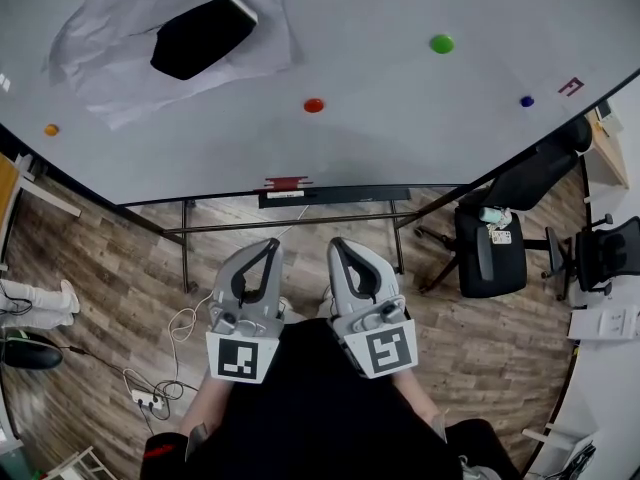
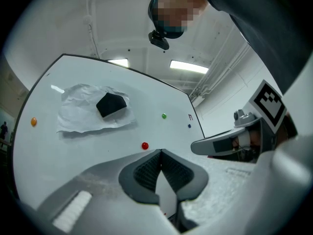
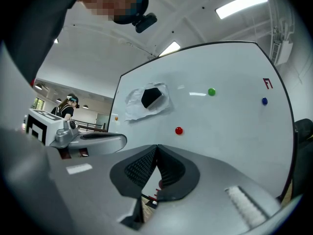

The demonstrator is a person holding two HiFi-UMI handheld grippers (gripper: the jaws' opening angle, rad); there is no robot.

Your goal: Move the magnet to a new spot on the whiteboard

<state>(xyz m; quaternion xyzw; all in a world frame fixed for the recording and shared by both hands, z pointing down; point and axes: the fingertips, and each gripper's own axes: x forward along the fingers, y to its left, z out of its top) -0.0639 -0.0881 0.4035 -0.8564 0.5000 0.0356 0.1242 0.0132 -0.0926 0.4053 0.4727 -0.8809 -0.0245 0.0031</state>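
The whiteboard [image 1: 400, 138] carries small round magnets: red [image 1: 314, 105], green [image 1: 441, 43], blue [image 1: 527, 101] and orange [image 1: 51, 129]. In the left gripper view the red magnet [image 2: 145, 145] sits just above my left gripper [image 2: 160, 152]; in the right gripper view the red magnet [image 3: 179, 130] lies above my right gripper [image 3: 156, 147]. Both grippers are held side by side, well short of the board, left gripper [image 1: 270, 246] and right gripper [image 1: 338, 245]. Each has its jaws shut with nothing between them.
A black eraser [image 1: 205, 36] rests on a crumpled paper sheet [image 1: 120, 58] stuck to the board. A red item [image 1: 287, 183] lies on the board's tray [image 1: 350, 196]. Black office chairs [image 1: 490, 248] stand at the right. Cables and a power strip [image 1: 145, 398] lie on the wooden floor.
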